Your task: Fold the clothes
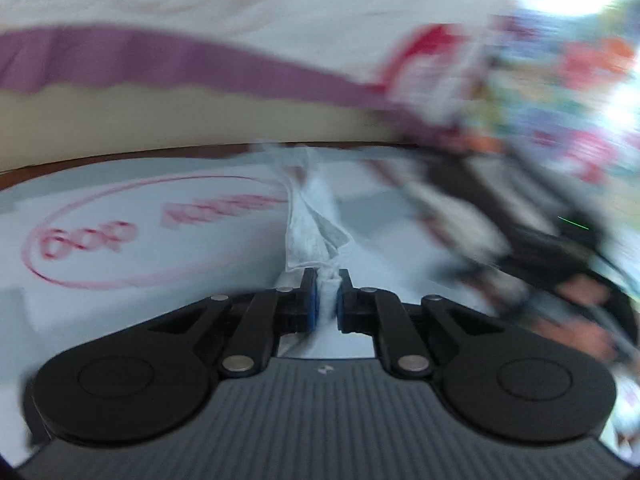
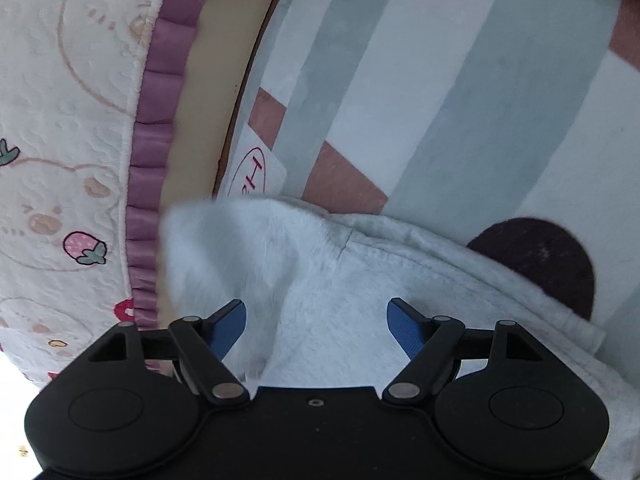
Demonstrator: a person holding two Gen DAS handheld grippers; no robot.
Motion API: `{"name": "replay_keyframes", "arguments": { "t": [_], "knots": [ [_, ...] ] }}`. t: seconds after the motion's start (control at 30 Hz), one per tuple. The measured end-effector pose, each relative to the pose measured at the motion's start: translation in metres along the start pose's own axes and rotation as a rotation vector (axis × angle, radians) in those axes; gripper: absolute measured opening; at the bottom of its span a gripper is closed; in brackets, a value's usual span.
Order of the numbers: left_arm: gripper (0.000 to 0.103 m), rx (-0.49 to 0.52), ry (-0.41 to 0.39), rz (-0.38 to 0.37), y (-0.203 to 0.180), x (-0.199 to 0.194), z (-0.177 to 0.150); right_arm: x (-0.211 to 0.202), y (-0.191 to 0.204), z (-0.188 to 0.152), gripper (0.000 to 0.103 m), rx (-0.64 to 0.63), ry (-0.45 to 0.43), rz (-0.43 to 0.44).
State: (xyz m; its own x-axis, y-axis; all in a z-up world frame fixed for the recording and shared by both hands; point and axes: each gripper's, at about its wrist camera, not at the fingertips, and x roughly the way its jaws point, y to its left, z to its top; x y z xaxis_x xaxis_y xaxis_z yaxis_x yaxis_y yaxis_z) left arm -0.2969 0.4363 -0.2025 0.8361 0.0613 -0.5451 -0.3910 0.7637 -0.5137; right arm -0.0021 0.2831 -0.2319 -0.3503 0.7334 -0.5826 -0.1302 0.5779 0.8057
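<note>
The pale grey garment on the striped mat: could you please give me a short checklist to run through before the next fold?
1. Left gripper shut on a bunched piece of the pale grey garment: ok.
2. Right gripper open, fabric between its fingers not pinched: ok for a fresh grab.
3. Garment lying flat: not ok; a flap stands up near the right gripper.
4. Garment fully on the striped mat: cannot tell; its near part is hidden.
5. Quilt with the purple frill apart from the garment: cannot tell; the flap overlaps the frill in the right wrist view.
</note>
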Motion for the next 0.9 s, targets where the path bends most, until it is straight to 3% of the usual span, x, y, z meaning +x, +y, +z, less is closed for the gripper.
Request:
{"name": "replay_keyframes", "arguments": {
  "t": [0.1,0.27,0.4,0.5,0.63,0.7,0.77,0.87,0.9],
  "knots": [
    [0.008,0.068,0.087,-0.076,-0.028,-0.025,-0.039,0.003,-0.007,-0.002,0.083,0.059,0.031,0.047],
    [0.01,0.115,0.246,0.045,-0.032,-0.035,-0.102,0.003,-0.012,-0.006,0.085,0.08,0.036,0.107],
    [0.015,0.051,0.242,0.048,-0.022,-0.046,-0.109,0.004,-0.008,-0.01,0.085,-0.005,0.043,0.088],
    [0.042,0.028,0.217,-0.004,-0.022,-0.058,-0.105,0.005,0.0,-0.018,0.085,-0.098,0.042,0.068],
    [0.046,-0.104,0.137,-0.05,-0.001,-0.081,-0.097,0.004,0.009,-0.031,0.083,-0.238,0.061,0.054],
    [0.048,-0.179,0.088,-0.019,0.013,-0.084,-0.092,0.002,0.018,-0.037,0.065,-0.348,0.051,0.022],
    [0.048,-0.241,0.048,0.013,0.026,-0.083,-0.087,0.0,0.029,-0.041,0.02,-0.494,0.03,-0.029],
    [0.048,-0.257,0.069,0.075,0.036,-0.064,-0.082,-0.01,0.044,-0.042,0.018,-0.692,-0.066,-0.046],
    [0.049,-0.263,0.079,0.087,0.038,-0.058,-0.081,-0.008,0.044,-0.037,0.018,-0.693,-0.068,-0.045]
  ]
}}
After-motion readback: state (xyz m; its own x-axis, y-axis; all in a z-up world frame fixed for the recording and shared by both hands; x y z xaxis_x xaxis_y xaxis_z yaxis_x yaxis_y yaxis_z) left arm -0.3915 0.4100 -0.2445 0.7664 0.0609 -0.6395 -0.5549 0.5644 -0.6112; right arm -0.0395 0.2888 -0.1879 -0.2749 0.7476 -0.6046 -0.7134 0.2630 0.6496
